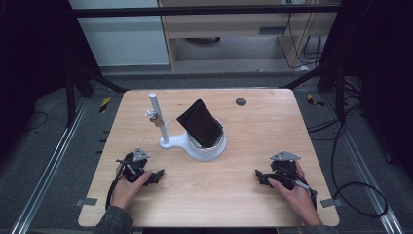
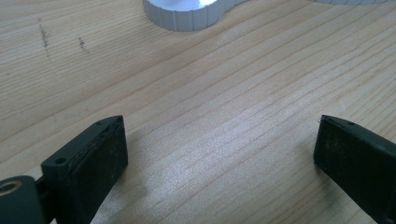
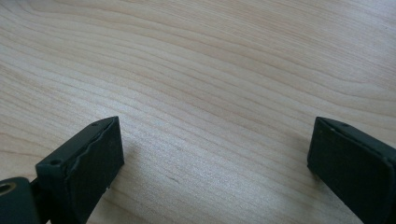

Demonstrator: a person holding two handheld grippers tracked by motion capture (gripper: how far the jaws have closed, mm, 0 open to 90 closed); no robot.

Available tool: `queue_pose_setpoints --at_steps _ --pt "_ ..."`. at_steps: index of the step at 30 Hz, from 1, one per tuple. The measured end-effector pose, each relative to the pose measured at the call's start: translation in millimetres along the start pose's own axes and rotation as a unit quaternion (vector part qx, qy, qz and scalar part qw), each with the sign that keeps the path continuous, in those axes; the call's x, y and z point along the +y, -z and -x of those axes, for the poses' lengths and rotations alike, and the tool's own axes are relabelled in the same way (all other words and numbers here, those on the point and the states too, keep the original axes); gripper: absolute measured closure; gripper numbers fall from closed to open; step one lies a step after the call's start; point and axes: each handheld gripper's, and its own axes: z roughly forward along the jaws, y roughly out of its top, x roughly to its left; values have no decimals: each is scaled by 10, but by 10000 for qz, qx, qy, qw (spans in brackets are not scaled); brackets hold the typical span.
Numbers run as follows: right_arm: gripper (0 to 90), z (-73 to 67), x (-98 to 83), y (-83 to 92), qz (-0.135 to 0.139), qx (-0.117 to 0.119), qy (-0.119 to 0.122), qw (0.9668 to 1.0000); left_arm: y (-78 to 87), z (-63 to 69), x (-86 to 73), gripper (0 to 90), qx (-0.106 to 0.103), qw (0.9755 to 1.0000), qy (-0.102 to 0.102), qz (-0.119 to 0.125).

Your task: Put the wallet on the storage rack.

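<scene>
Left tongs (image 1: 160,173): lower left of the high view, resting on the bench (image 1: 253,204), jaws spread wide with nothing between them, tips turned toward the frame's centre. Right tongs (image 1: 257,173): lower right, likewise on the bench, jaws wide and empty, tips turned toward the centre. Item of work: one black wallet-like pouch (image 1: 199,123), centre of the frame, standing tilted in the round cup of a white stand (image 1: 207,150), its long axis running from lower right up to upper left, its top leaning toward the post. It lies above and to the right of the left tongs, above and to the left of the right tongs; the left tongs appear somewhat nearer. In the left gripper view the white base (image 2: 184,14) sits at the top edge, well apart from the jaws. Count: two tongs, one pouch, one stand, one upright white post (image 1: 159,118) bearing one small clip (image 1: 156,117), one dark round grommet (image 1: 240,102) at upper centre.
</scene>
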Motion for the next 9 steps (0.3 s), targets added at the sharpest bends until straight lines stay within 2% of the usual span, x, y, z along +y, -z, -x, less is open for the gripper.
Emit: queue_pose_setpoints --at_steps 1,9 --pt "37 0 0 0 0 1 -1 10000 0 0 -19 21 7 10000 1 69" --pt "37 -15 -4 4 -2 16 13 10000 12 -11 -32 6 5 10000 4 50"
